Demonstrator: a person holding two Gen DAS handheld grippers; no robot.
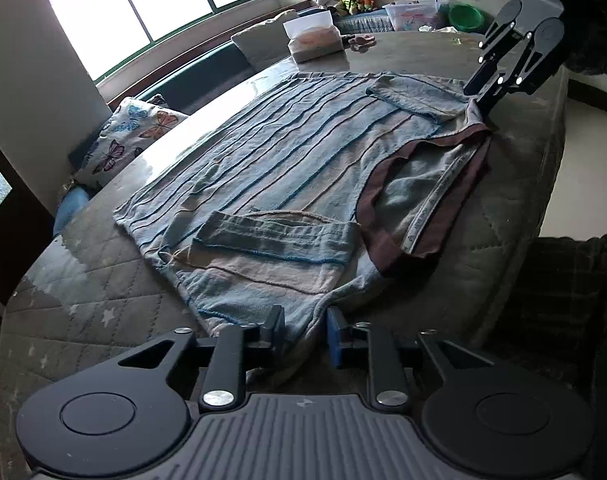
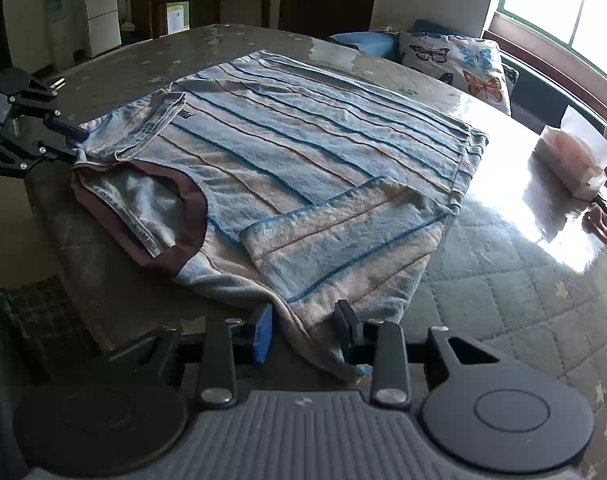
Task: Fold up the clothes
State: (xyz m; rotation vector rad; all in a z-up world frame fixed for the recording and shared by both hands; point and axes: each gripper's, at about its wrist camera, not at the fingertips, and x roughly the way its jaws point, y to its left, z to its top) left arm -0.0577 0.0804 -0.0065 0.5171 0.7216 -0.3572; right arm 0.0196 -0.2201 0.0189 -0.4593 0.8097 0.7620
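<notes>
A blue-and-beige striped T-shirt [image 1: 287, 168] with a brown collar [image 1: 387, 184] lies flat on the round table, both sleeves folded in over its body. My left gripper [image 1: 305, 330] is at one shoulder edge by the collar, its jaws apart with cloth lying between them. My right gripper [image 2: 307, 330] is at the other shoulder edge [image 2: 303, 320], jaws apart with cloth between them. Each gripper shows in the other's view: the right gripper [image 1: 483, 96] and the left gripper [image 2: 77, 146] sit at the shirt's far shoulder corner. The shirt also fills the right wrist view [image 2: 303, 152].
The table [image 1: 103, 288] has a quilted star-pattern cover under glass. A tissue box [image 1: 315, 40] and a small pink item [image 2: 601, 222] sit on it. A butterfly cushion [image 2: 459, 64] lies on the bench by the window. A dark plaid cloth [image 1: 563, 280] hangs at the table's near edge.
</notes>
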